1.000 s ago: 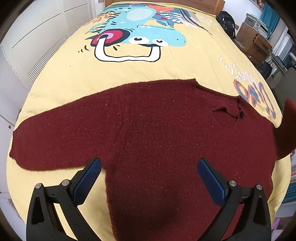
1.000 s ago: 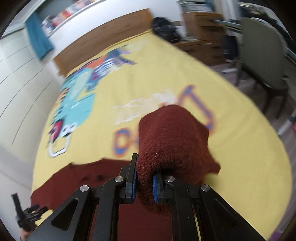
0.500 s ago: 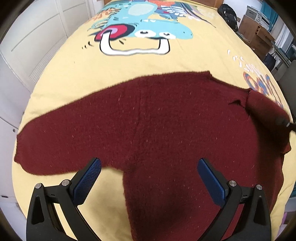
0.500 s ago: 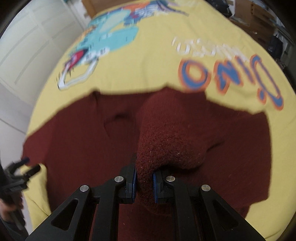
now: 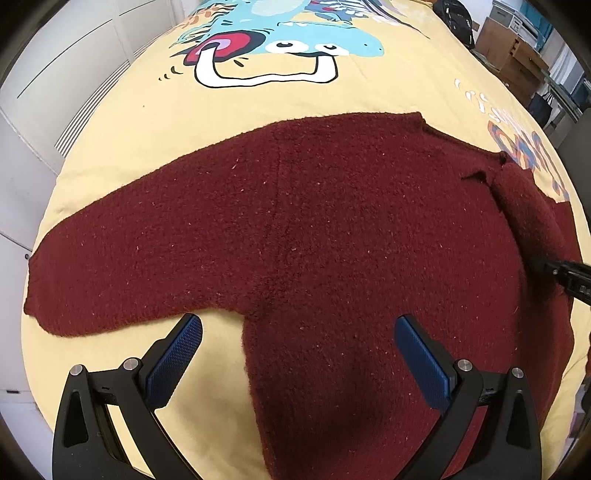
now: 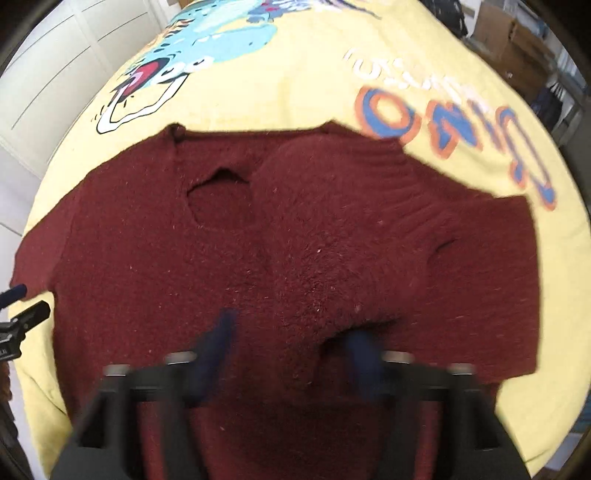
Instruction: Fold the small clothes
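A dark red knit sweater (image 5: 314,229) lies flat on the yellow bedspread (image 5: 258,99). Its left sleeve (image 5: 110,266) stretches out to the left. Its right sleeve (image 6: 314,229) lies folded inward over the body, also showing in the left wrist view (image 5: 532,214). My left gripper (image 5: 297,350) is open and empty, hovering over the sweater's lower left side near the armpit. My right gripper (image 6: 291,347) is open, blurred by motion, with the sleeve's cuff end (image 6: 325,317) lying between its fingers, not pinched. The right gripper's tip shows in the left wrist view (image 5: 569,277).
The bedspread carries a cartoon dinosaur print (image 5: 280,40) and orange-blue lettering (image 6: 443,122). White wardrobe doors (image 5: 55,74) stand to the left of the bed. Wooden drawers (image 5: 517,55) and a black bag (image 5: 454,18) stand at the far right.
My right gripper carried the right sleeve over the sweater's body, laid it down and opened, letting it go. My left gripper stayed open and moved slightly closer over the sweater.
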Available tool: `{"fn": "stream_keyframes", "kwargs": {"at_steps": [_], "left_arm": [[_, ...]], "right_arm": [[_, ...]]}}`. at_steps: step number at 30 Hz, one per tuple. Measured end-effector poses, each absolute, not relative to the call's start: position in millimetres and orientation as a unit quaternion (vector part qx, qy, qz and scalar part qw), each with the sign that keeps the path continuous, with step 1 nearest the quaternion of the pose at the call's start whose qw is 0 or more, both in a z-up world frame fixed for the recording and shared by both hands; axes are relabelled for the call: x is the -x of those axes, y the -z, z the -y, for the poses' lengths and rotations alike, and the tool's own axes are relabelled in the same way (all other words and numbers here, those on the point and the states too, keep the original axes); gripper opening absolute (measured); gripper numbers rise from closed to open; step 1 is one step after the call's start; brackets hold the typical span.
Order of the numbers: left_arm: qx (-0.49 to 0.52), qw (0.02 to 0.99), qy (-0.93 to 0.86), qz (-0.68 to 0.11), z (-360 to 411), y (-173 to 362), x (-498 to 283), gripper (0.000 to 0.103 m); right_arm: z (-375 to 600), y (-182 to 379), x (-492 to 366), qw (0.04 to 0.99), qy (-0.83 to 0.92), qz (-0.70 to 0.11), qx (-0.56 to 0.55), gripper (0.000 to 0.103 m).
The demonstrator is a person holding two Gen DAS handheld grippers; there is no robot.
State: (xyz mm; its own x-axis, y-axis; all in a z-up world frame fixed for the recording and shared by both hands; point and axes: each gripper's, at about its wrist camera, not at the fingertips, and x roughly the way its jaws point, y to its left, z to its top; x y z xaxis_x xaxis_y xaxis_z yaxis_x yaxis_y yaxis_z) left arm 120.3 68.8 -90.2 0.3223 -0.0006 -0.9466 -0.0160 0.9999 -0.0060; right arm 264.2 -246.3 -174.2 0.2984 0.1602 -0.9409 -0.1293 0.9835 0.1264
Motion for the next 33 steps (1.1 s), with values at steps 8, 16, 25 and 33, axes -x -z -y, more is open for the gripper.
{"fn": "stream_keyframes", "kwargs": {"at_steps": [8,16,25,33], "left_arm": [[-0.018,0.815,0.017,-0.579,-45,82,-124,0.102],[-0.048,0.814,0.085,-0.573,23,75,-140,0.102],[-0.109,0.808,0.166,-0.555,139,70,-173,0.102],[-0.175,0.782,0.22,-0.556,221,92,-193,0.102]], "right_arm": [[315,163,-232,0.814,-0.063,-0.574,-0.055,0.087],[414,194,-197,0.804,0.023,-0.589,-0.08,0.103],[438,215,-208,0.804,0.032,-0.588,-0.084,0.099],[433,224,-210,0.803,0.012,-0.591,-0.077,0.064]]}}
